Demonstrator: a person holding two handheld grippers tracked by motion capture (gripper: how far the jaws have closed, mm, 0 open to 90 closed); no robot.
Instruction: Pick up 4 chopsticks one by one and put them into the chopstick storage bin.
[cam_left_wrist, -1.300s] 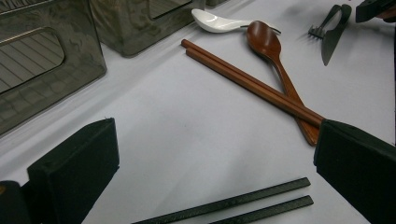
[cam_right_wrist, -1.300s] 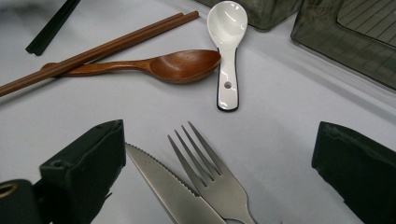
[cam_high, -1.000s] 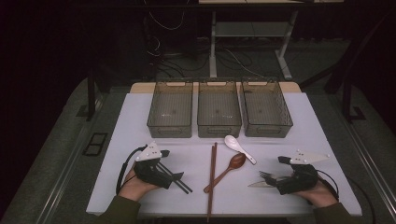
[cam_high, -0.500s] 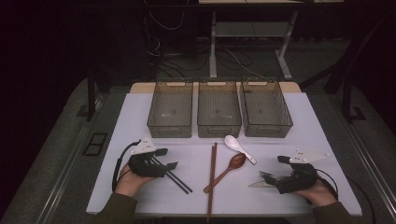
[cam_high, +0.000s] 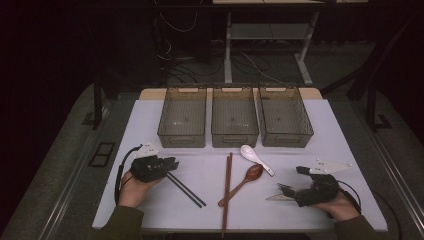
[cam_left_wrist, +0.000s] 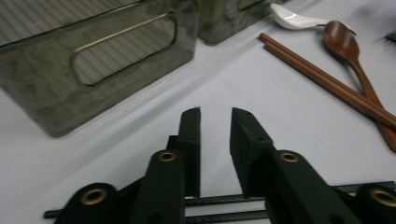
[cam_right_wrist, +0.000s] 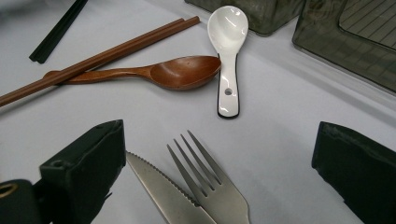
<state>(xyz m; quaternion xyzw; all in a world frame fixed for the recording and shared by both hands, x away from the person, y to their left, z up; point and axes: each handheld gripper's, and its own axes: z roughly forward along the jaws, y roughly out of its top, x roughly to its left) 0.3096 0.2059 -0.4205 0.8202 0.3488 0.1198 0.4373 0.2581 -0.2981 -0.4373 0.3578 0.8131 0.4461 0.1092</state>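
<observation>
The white counter (cam_high: 320, 125) carries three smoky see-through bins (cam_high: 235, 117) in a row along its far side, all without cutlery. In front of them lies a pair of brown chopsticks (cam_high: 227, 185), crossing the handle of a wooden spoon (cam_high: 245, 179), with a white ceramic spoon (cam_high: 256, 158) just beside its bowl. Off to the left lie the black chopsticks (cam_high: 186, 190), running out from under the left gripper (cam_high: 172, 163). Its jaws have just been closing and now stand narrow with a slim gap, nothing between the pads; the black sticks pass crosswise beneath the jaw roots. The right gripper (cam_right_wrist: 219, 168) rests near the front right edge, jaws spread wide around a steel fork (cam_right_wrist: 210, 186) and a serrated knife (cam_right_wrist: 161, 191), which overlap without being pinched.
</observation>
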